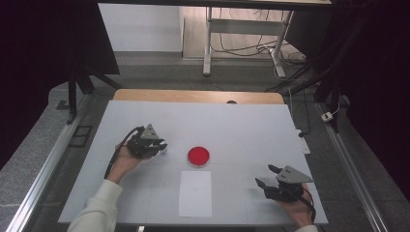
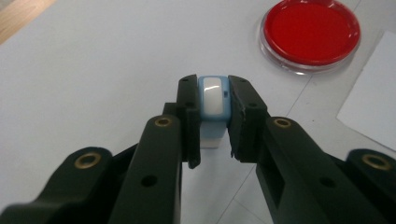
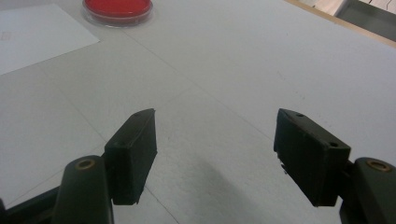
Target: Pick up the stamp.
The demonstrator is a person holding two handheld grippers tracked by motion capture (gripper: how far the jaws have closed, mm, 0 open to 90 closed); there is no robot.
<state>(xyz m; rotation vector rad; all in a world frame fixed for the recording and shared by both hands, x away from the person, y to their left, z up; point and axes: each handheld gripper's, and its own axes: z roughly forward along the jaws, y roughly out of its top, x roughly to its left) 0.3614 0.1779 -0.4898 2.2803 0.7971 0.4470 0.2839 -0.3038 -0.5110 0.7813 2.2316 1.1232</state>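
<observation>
Black left gripper (image 2: 213,116) level – clamping blue-white block (image 2: 214,100)

The high view looked forward and down from above the person's side, taking in the whole white desk (image 1: 241,121) and the floor beyond. The left gripper view sat low and very close, looking along its own jaws across the desk toward a red dish (image 2: 311,32) and a white sheet (image 2: 373,112). The right gripper view, equally low, faced across open desk. All three views shared the red dish (image 3: 117,8) and the sheet.
</observation>
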